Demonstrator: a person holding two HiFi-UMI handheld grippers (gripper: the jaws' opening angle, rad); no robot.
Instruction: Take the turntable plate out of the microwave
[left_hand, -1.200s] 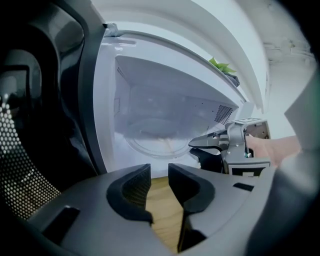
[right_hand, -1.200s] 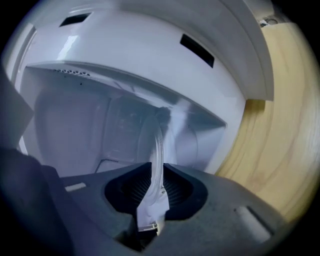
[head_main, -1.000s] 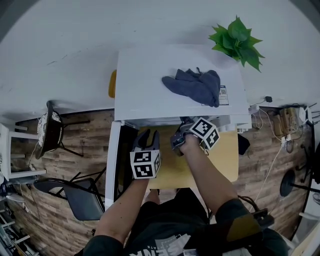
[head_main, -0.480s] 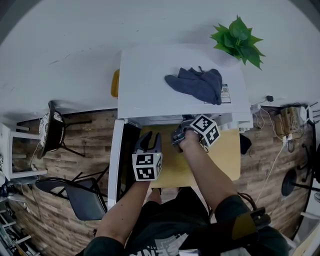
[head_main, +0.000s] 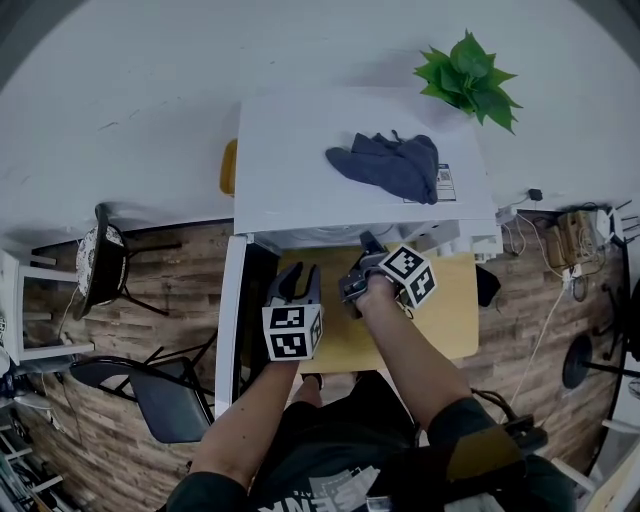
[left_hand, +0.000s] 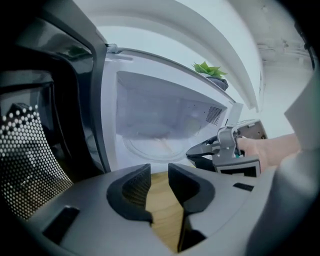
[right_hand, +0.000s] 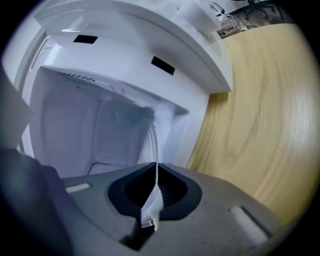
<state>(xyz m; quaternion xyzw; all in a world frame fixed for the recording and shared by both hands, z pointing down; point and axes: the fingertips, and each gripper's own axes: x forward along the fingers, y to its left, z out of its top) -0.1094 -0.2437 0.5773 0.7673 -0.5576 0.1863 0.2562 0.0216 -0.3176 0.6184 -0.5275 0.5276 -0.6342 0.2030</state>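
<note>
1 microwave (head_main: 300, 170), 1 turntable plate (left_hand: 155, 148).

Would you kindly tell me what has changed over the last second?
The right gripper is closing its jaws on the rim of the plate, which stands between them, and it has edged slightly back from the microwave. The left gripper stayed open and empty outside; the plate is still inside.

The left gripper (left_hand: 159, 170) is holding its dark grey jaws apart over a pale wooden tabletop (left_hand: 162, 212), gripping nothing. Ahead, an open white microwave (left_hand: 165, 107) is showing a clear glass turntable plate (left_hand: 150, 147) on its floor. Its dark perforated door (left_hand: 30, 150) is standing open at left. At right, the hand-held right gripper (left_hand: 192, 151) is closing its jaws over the plate's rim
</note>
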